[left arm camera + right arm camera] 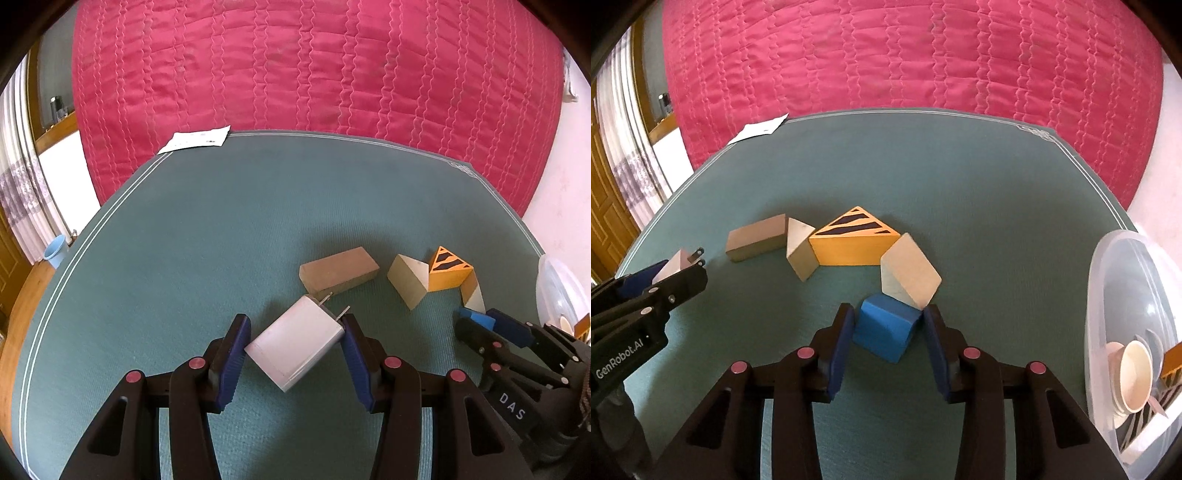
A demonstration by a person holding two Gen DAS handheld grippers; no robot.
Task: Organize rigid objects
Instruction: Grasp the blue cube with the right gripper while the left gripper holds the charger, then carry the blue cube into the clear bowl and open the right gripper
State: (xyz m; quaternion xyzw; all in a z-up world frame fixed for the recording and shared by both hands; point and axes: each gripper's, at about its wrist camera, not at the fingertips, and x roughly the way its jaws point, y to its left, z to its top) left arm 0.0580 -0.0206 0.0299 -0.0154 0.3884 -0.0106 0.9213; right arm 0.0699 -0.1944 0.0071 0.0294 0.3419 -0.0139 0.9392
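My left gripper [295, 325] is closed around a white plug adapter [295, 343] whose two metal prongs point away; both pads touch it, just above the green mat [184, 258]. My right gripper [888, 317] straddles a blue block [886, 332] lying on the mat, its pads at the block's sides. Beyond lie a tan brick [755, 238], a pale wedge [799, 251], an orange striped triangle [855, 240] and a pale prism [908, 277]. The left gripper with the adapter also shows in the right wrist view [676, 269].
A clear plastic tub [1126, 295] at the right mat edge holds a cream cup [1134, 373] and other pieces. A white paper [195, 138] lies at the mat's far left corner. A pink quilt [295, 66] lies behind. A blue cup [55, 251] stands on the floor at the left.
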